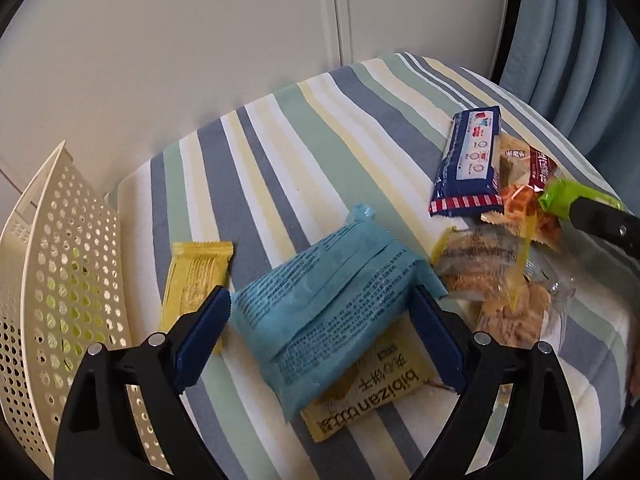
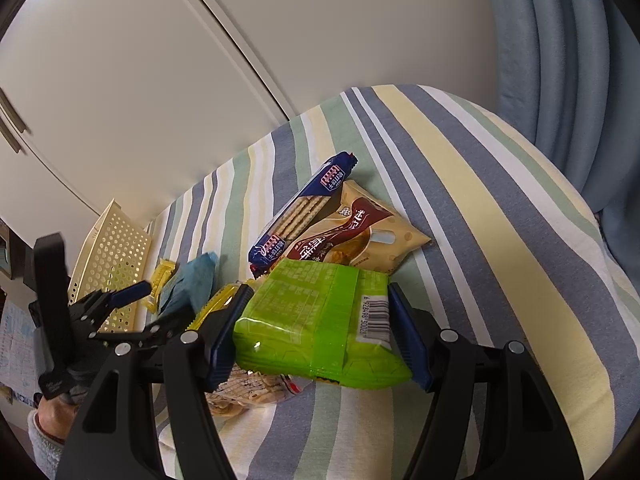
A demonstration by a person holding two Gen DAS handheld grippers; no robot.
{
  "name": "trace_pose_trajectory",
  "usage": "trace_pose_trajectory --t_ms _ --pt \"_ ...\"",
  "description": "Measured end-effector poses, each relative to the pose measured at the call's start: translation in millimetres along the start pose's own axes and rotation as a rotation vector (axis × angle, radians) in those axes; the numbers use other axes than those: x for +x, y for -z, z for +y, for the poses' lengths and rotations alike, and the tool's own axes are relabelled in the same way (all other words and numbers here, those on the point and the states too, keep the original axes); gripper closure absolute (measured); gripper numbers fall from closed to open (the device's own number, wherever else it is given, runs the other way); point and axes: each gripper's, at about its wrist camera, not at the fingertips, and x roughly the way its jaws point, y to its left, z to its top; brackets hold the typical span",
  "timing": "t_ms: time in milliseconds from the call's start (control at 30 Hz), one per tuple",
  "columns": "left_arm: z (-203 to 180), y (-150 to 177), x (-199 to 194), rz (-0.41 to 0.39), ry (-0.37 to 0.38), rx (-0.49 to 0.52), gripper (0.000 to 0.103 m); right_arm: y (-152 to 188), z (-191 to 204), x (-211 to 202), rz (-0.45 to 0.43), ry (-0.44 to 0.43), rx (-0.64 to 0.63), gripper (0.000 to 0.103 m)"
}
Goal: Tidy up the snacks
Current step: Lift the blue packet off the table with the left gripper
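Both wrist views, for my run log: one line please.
left hand-held gripper: shut on blue packet | right hand-held gripper: shut on green packet | basket: left

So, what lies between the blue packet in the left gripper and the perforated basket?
In the left wrist view, one small yellow bar lies on the striped cloth between the blue packet and the basket.

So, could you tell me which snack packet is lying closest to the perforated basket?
The small yellow packet, flat on the striped cloth right beside the cream basket. The remaining packets all lie farther right.
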Motion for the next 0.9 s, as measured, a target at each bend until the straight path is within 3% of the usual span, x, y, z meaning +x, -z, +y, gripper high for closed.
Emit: trace_pose_trajectory --t_ms 300,433,600,900 --pt "21.3 -24.8 25.8 0.026 0.057 -0.11 0.012 -0.8 -1.6 2.1 0.005 -0.014 -0.001 0.036" --pt "31.7 -14.1 28.0 0.02 0.108 -0.171 0.031 -0.4 -0.5 3.1 0.005 -0.016 -0.006 0.036" --pt "39.8 -0.9 11.9 -0.018 0.131 -0.224 0.039 1.1 -0.3 3.3 0.003 -0.02 -0.004 0.036" --pt "61.3 19.8 -43.5 -0.12 0.165 -0.308 0.04 1.3 -0.7 3.5 0.001 -0.022 0.0 0.036"
